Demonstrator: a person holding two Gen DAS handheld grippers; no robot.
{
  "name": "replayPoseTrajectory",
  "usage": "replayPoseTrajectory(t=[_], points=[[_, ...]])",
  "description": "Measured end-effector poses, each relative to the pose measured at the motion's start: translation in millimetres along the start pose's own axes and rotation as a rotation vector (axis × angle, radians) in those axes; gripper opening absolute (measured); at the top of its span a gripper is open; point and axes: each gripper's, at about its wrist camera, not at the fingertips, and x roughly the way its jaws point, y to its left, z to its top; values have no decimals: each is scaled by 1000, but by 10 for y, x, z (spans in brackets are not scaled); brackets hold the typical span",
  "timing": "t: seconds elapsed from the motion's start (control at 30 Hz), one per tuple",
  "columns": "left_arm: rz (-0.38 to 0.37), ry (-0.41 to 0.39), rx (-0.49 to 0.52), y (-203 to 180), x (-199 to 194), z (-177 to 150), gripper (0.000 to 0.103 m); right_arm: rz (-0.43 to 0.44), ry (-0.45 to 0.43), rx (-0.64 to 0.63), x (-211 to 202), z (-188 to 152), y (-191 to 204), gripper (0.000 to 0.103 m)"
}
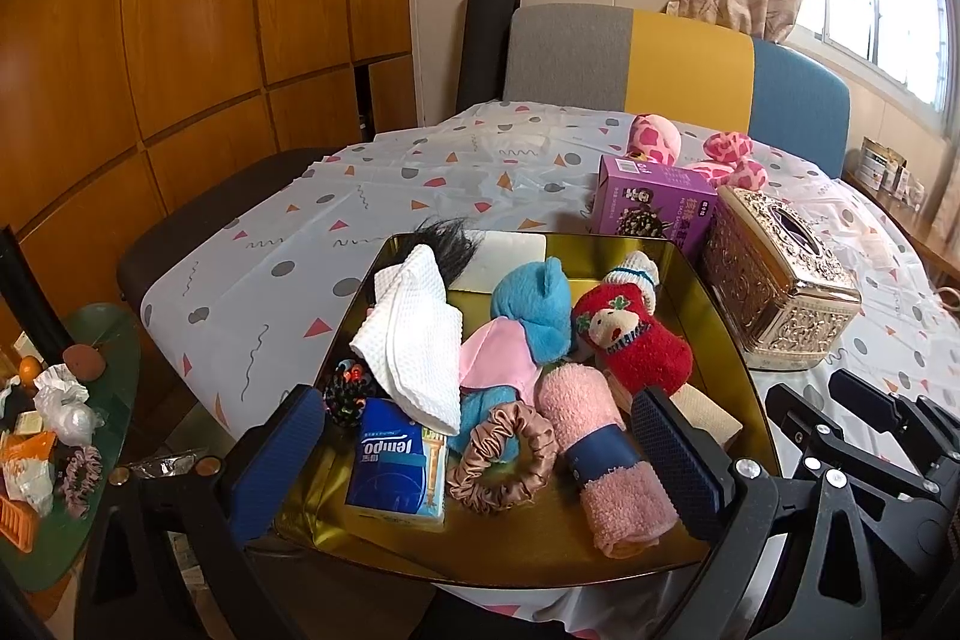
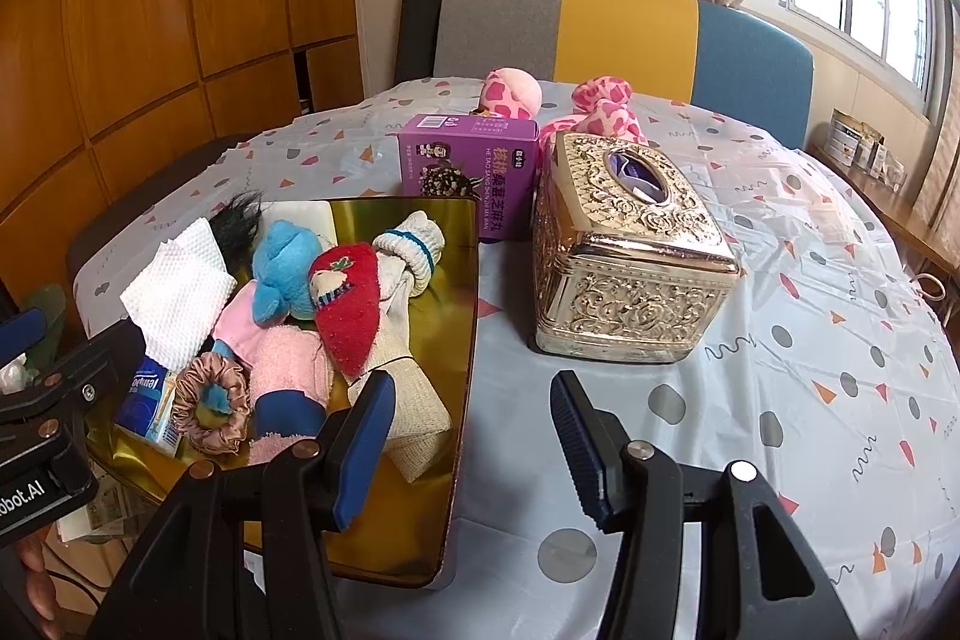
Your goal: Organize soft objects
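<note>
Soft objects fill gold tray [image 1: 714, 292] at table's near left edge. Left gripper [image 1: 480, 451] released, fingers spread over tray's near end, nothing held; right gripper [image 2: 474, 427] also released, hovering over tray's right rim and tablecloth [image 2: 780, 340]. Nearest: rolled pink towel [image 1: 606, 454], satin scrunchie [image 1: 501, 457], tissue pack [image 1: 399, 460]. Mid tray: white cloth [image 1: 414, 340], blue plush [image 1: 534, 304], red plush [image 1: 636, 334]. Beyond tray: gold tissue box [image 2: 624, 244], purple box [image 2: 468, 163], pink spotted plush [image 2: 600, 106] farthest.

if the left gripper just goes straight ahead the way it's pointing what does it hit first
Most likely the scrunchie, which lies in the gold tray between the open left gripper's fingers, with the pink towel roll beside it; depth is uncertain.
</note>
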Motion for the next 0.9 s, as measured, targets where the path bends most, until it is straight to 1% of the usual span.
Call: replayPoseTrajectory(t=[0.9], points=[[-11, 11, 1, -12, -16, -17, 103, -4, 0, 1, -11, -12, -3, 55]])
